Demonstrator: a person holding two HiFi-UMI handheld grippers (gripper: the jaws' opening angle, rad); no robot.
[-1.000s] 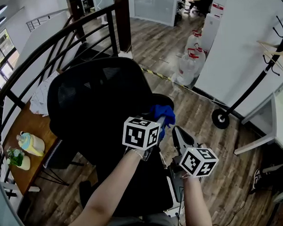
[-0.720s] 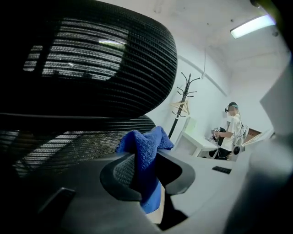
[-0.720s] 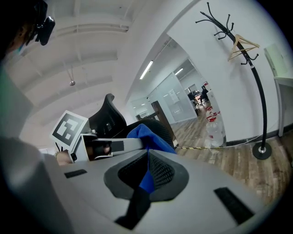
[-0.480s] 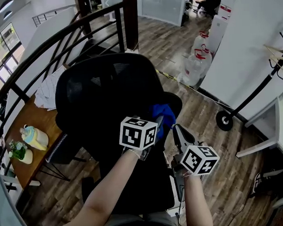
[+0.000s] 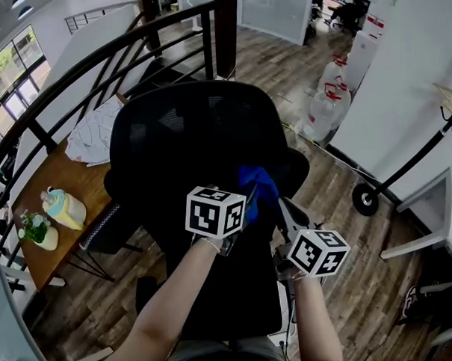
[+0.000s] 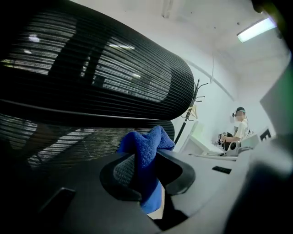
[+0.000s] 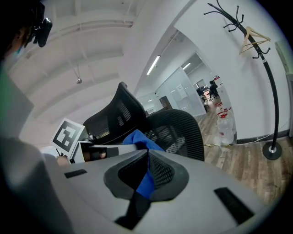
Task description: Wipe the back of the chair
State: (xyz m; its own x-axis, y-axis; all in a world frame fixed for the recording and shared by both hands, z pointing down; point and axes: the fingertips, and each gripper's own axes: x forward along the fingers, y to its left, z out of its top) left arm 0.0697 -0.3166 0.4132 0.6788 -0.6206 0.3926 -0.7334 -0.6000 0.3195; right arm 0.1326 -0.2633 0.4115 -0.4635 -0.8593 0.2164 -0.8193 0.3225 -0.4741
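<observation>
A black mesh office chair (image 5: pixel 187 140) fills the middle of the head view, its back (image 6: pixel 91 73) looming right in front of the left gripper view. A blue cloth (image 5: pixel 260 185) sits at the chair's right side, over the lower part. My left gripper (image 5: pixel 250 196) is shut on the cloth (image 6: pixel 145 151), which bunches up above the jaws. My right gripper (image 5: pixel 284 208) is just right of it, jaws closed, with a strip of the cloth (image 7: pixel 145 182) between them. The left gripper's marker cube (image 7: pixel 68 135) shows in the right gripper view.
A curved black railing (image 5: pixel 72 78) runs behind the chair. A wooden table (image 5: pixel 54 183) at the left holds small figures (image 5: pixel 63 209) and a white cloth (image 5: pixel 97 137). Water bottles (image 5: pixel 328 97), a coat stand base (image 5: pixel 365 198) and a white desk (image 5: pixel 444 211) are at the right.
The head view has shifted, so the chair back now sits more centred. Both grippers and the cloth stay together at the chair's right side, slightly nearer to each other.
</observation>
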